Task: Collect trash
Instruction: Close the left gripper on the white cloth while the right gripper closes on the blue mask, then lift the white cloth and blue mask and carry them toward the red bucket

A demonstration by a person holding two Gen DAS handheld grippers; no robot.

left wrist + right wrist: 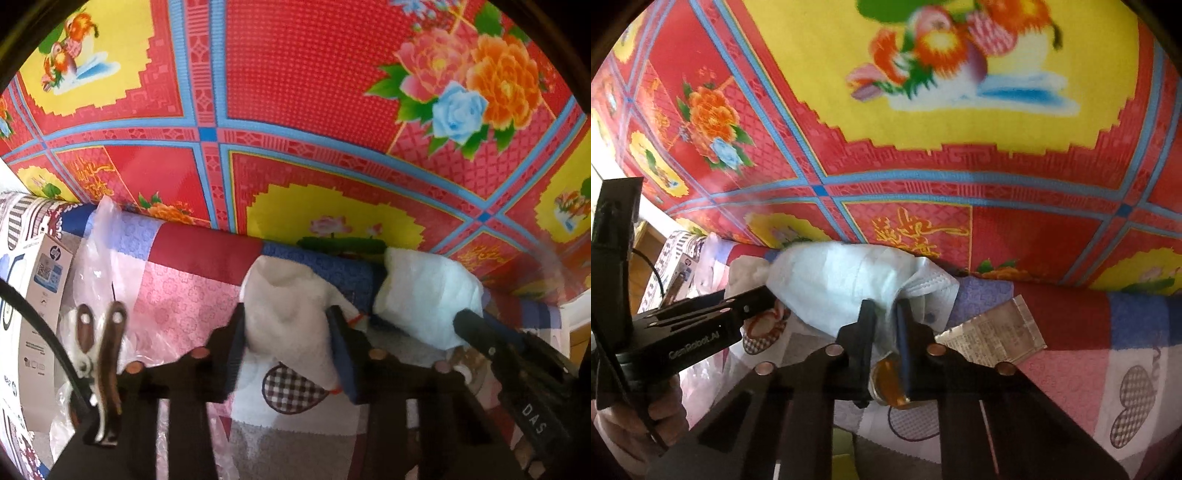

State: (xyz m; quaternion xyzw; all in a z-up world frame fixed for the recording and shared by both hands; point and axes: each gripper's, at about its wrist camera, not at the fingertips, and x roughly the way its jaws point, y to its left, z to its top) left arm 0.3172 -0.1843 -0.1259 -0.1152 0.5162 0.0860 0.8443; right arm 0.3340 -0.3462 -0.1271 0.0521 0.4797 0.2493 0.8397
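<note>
Red, yellow and blue flowered matting point(303, 74) fills the background of both views, and in front of it lies a patchwork quilt point(192, 288) of pink, red and blue squares.

On the quilt, the left gripper point(286, 332) is clamped on a crumpled white tissue point(284, 299), whose bulk stands up between the two fingers and spills past their tips. To the left of this gripper lie a clear plastic bag point(99, 254) and, beyond it, a white printed box point(44, 288). A brown clip point(101, 354) hangs at the gripper's left side, close to the lens.

Just to the right of the left gripper, the right gripper point(884, 325) pinches a second wad, a pale tissue bundled with a white face mask point(849, 280). Its fingers stand close together with a fold of that bundle squeezed between them; most of the wad rises ahead of the tips and to their left. Low between the fingers, near the lens, an orange, glassy round thing point(890, 384) shows; what it is I cannot tell. To the right of this gripper, just beside its right finger, lies a flat silvery printed wrapper point(997, 336) on the quilt. A hand point(639, 424) holds the handle of the left gripper at the lower left of the right wrist view.
</note>
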